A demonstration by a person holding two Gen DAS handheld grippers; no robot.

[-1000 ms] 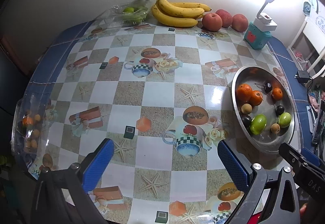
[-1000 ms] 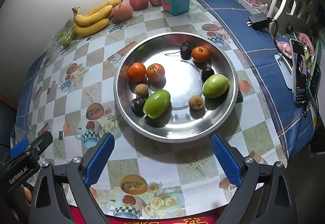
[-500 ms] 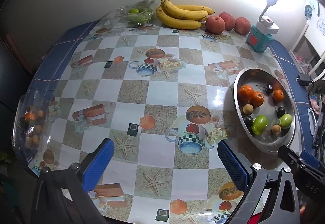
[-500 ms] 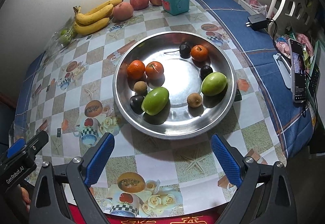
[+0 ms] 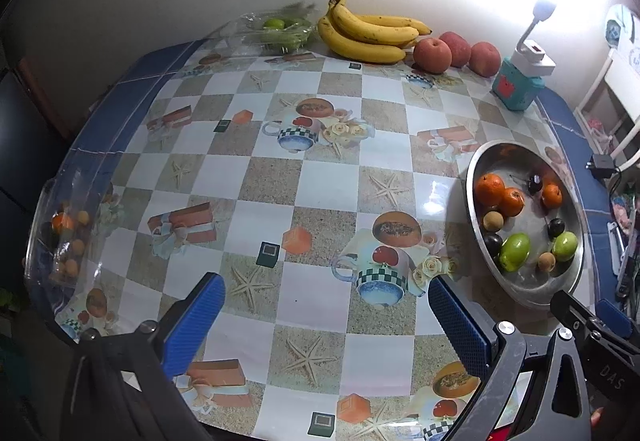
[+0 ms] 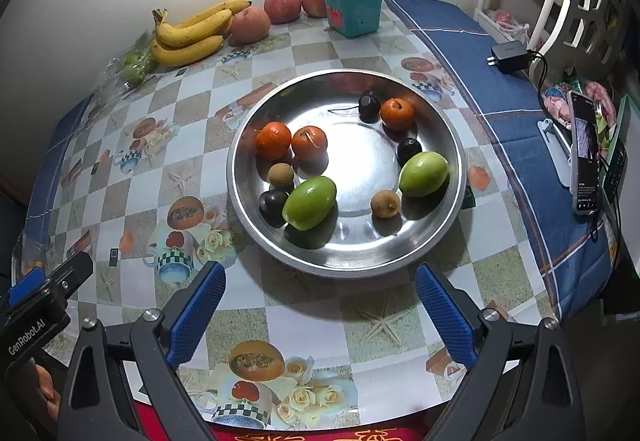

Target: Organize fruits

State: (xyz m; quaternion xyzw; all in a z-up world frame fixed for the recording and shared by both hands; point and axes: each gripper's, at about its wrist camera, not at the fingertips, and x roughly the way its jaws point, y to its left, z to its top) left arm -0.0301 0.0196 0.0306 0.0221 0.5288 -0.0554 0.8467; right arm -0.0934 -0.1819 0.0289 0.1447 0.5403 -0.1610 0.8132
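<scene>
Table [image 6: 360, 321] with tray [image 6: 448, 225], bananas [image 6: 188, 37]

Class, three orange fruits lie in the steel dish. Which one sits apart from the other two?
The orange fruit at the dish's far side, beside a dark fruit; the other two touch on the left.

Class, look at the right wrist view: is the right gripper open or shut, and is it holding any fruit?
Open and empty. The right gripper has its blue fingers spread wide above the tablecloth, short of the steel bowl.

Left gripper [image 5: 324, 315] and right gripper [image 6: 320, 301] hover, jaws spread wide.
</scene>
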